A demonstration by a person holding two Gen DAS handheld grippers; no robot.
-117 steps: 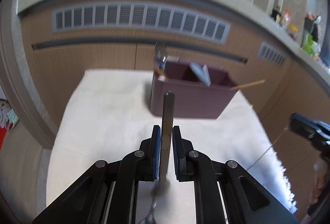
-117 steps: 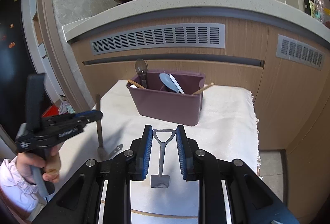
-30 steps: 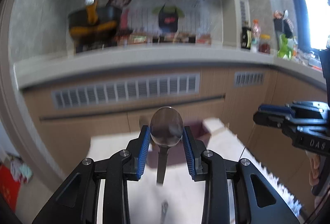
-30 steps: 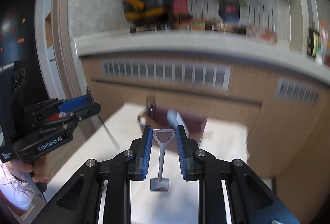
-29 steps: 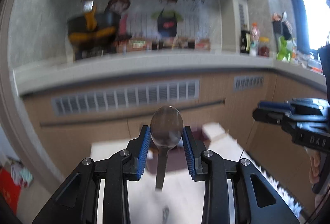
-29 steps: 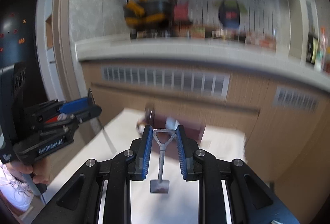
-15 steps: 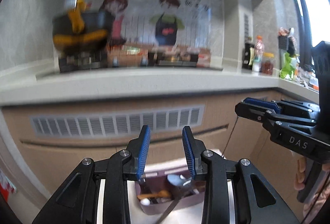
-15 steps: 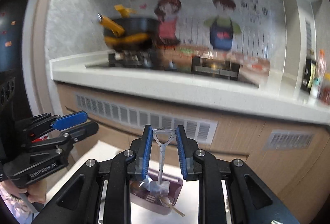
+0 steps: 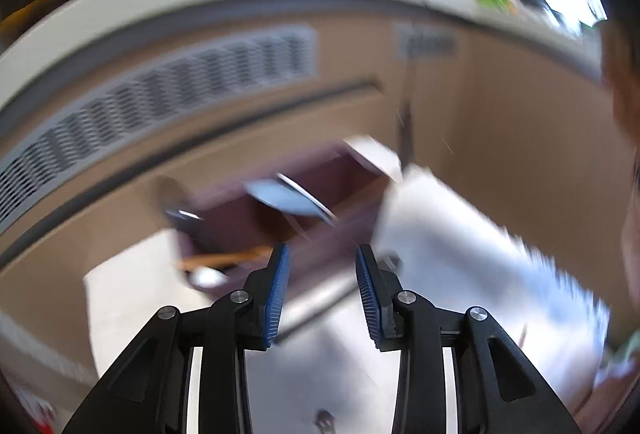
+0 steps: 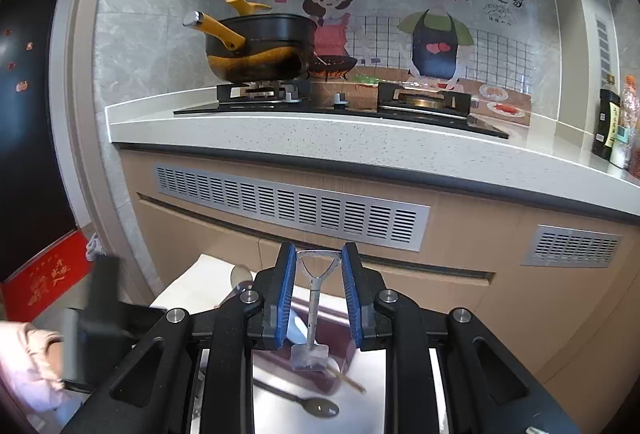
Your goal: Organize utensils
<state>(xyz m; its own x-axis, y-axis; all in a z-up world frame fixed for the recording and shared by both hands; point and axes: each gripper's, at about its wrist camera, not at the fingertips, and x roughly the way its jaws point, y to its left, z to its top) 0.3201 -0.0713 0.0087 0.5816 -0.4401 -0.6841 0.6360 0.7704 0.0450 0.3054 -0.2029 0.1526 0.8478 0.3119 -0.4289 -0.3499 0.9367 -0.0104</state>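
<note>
My left gripper is open and empty; its view is blurred by motion. Beyond it stands the maroon utensil box with a pale blue spoon and a wooden stick inside, and a metal spoon lies on the white cloth in front of it. My right gripper is shut on a small shovel-shaped metal spoon, held above the box. The metal spoon also shows lying on the cloth below it.
A kitchen counter with a gas hob and a black-and-yellow pot runs behind the table. Wooden cabinet fronts with metal vents stand close behind the box. The other hand-held gripper is at the lower left.
My left gripper has let go of the metal spoon, which now lies on the cloth, and has swung down towards the box. My right gripper keeps the shovel spoon raised over the box.
</note>
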